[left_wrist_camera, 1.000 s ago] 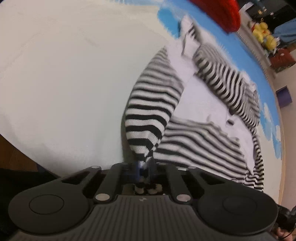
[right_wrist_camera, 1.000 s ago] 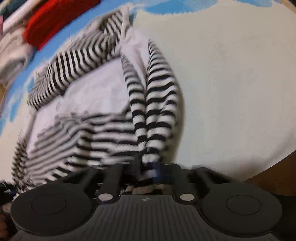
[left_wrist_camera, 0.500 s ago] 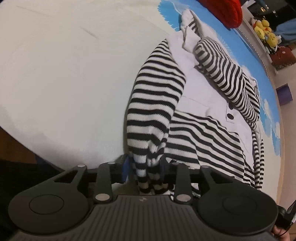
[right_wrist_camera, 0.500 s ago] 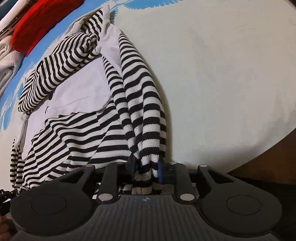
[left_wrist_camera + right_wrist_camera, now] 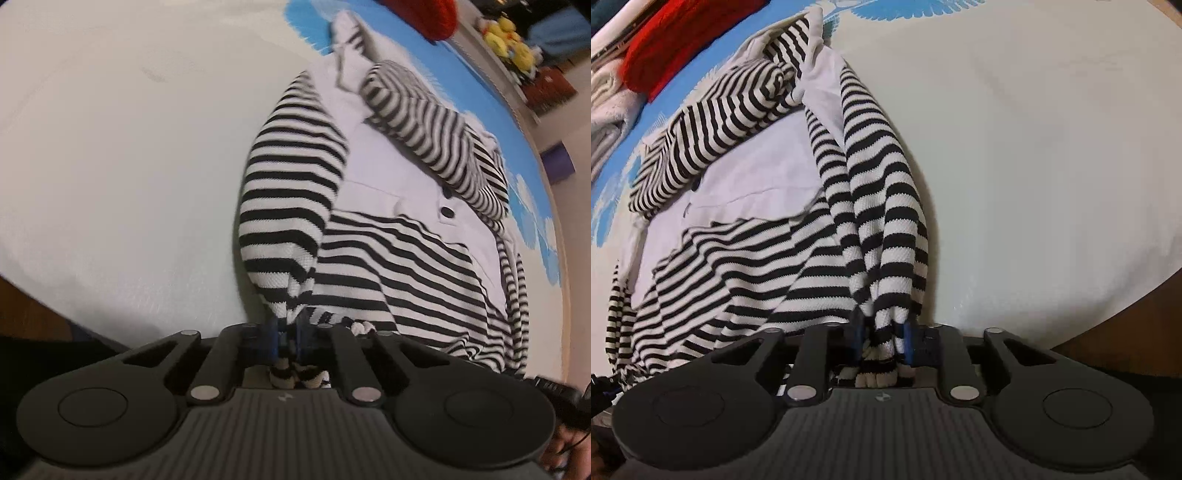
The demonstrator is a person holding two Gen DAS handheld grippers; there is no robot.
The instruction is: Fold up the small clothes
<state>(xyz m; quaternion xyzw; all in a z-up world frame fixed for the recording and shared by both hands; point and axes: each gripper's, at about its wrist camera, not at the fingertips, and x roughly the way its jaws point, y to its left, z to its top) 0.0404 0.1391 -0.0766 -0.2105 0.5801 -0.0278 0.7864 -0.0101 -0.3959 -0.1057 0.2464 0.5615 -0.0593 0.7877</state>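
A black-and-white striped top [image 5: 388, 266] with a white chest panel and dark buttons lies on a pale mat [image 5: 110, 147]. In the left wrist view, my left gripper [image 5: 286, 339] is at the garment's near left edge. Its jaws are closing, and the blue pads pinch the end of a striped sleeve [image 5: 291, 192] that rises from them. In the right wrist view, the same top [image 5: 738, 258] spreads to the left. My right gripper [image 5: 882, 341] is closing too, its pads pressing a bunched striped sleeve [image 5: 886, 206]. Another striped sleeve [image 5: 713, 122] lies folded across the chest.
A red cloth [image 5: 683, 48] and a pale folded cloth [image 5: 605, 103] lie at the mat's far side. Yellow toys [image 5: 506, 33] and a purple box [image 5: 557, 166] stand beyond it. The mat's near edge drops to a brown wooden surface [image 5: 1126, 317]. The mat has blue print [image 5: 532, 229].
Half a second ago both grippers stood wider, with the sleeve ends loose between the pads. Both have since closed on the cloth again. Neither hand has shifted.
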